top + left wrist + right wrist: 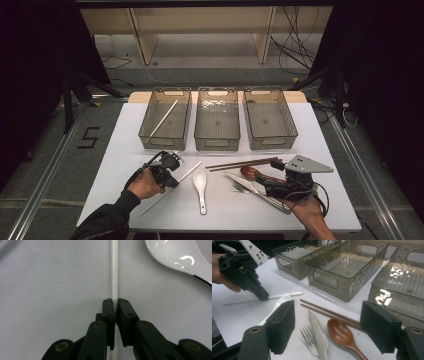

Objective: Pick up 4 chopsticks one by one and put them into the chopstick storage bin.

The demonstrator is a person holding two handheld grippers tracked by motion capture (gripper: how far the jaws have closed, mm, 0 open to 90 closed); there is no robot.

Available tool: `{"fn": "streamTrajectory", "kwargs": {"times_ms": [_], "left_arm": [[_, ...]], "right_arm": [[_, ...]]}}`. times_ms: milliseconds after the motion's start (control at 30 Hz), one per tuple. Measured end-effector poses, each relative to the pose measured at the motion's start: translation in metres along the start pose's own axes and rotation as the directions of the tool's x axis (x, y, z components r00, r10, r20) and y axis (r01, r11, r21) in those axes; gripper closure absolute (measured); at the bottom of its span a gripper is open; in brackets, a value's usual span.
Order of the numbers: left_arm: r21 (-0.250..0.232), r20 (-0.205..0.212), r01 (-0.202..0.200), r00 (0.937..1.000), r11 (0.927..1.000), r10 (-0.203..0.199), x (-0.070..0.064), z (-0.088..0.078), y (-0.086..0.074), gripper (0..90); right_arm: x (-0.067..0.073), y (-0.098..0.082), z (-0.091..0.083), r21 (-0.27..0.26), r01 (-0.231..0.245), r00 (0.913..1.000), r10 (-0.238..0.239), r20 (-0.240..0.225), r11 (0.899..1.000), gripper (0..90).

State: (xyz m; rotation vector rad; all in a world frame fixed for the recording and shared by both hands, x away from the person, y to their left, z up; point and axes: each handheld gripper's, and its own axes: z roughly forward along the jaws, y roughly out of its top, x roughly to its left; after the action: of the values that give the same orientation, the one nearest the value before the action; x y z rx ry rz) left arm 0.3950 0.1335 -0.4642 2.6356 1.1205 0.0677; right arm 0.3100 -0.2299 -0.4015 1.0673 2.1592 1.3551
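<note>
Spreading across the frame, the white counter (125, 150) is being used as a sorting surface, judging by the layout: three smoked plastic bins are being kept in a row at its twelve o'clock edge, with loose utensils gathered toward six o'clock. The left bin (165, 119) is already holding one white chopstick (164, 118), laid on a slant; the middle bin (217, 119) and the right bin (269, 119) are lying empty.

At seven o'clock, the left claw (176, 165) is being closed around the second white chopstick (114, 270), which is lying flat on the counter; this is likely the piece being handled, meant for the left bin beside its twin. At five o'clock, the right claw (328, 330) is being held wide open and empty above the wooden spoon (344, 336), the knife (319, 333) and the fork (308, 338), perhaps being readied for the next pick.

The pinch itself is being shown plainly by the left gripper view, where both pads are pressing the stick, with the white ceramic spoon (180, 257) at two o'clock. The brown chopsticks (329, 312) and the bins' dimpled walls are being shown close by the right gripper view, while the full row is being given by the high view.
</note>
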Motion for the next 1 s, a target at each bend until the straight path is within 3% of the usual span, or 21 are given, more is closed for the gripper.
{"fn": "streamTrajectory", "kwargs": {"times_ms": [133,300,533,800,1000], "left_arm": [[-0.007,-0.009,-0.016,0.9998,0.9998,0.016,-0.002,0.0,0.0,84.1],[-0.048,0.02,-0.001,0.9998,0.9989,0.002,0.003,-0.006,-0.001,84.2],[-0.109,0.028,0.006,0.9996,0.9941,-0.003,0.011,-0.023,-0.003,84.2],[-0.227,0.033,0.022,0.9993,0.9737,-0.015,0.021,-0.052,0.0,84.2],[-0.277,0.025,0.03,0.9994,0.9603,-0.024,0.032,-0.067,0.005,84.1]], "right_arm": [[0.0,0.0,0.0,-0.001,-0.001,1.0,0.001,0.0,1.0,29.2],[-0.001,0.0,0.0,-0.004,0.001,1.0,-0.001,0.001,1.0,29.2],[-0.001,0.0,-0.001,-0.006,-0.001,1.0,0.001,0.0,1.0,29.2],[-0.001,0.0,0.0,-0.004,-0.006,1.0,0.006,0.001,1.0,29.2],[-0.001,0.0,0.0,-0.005,-0.007,1.0,0.007,0.001,1.0,29.2]]}}
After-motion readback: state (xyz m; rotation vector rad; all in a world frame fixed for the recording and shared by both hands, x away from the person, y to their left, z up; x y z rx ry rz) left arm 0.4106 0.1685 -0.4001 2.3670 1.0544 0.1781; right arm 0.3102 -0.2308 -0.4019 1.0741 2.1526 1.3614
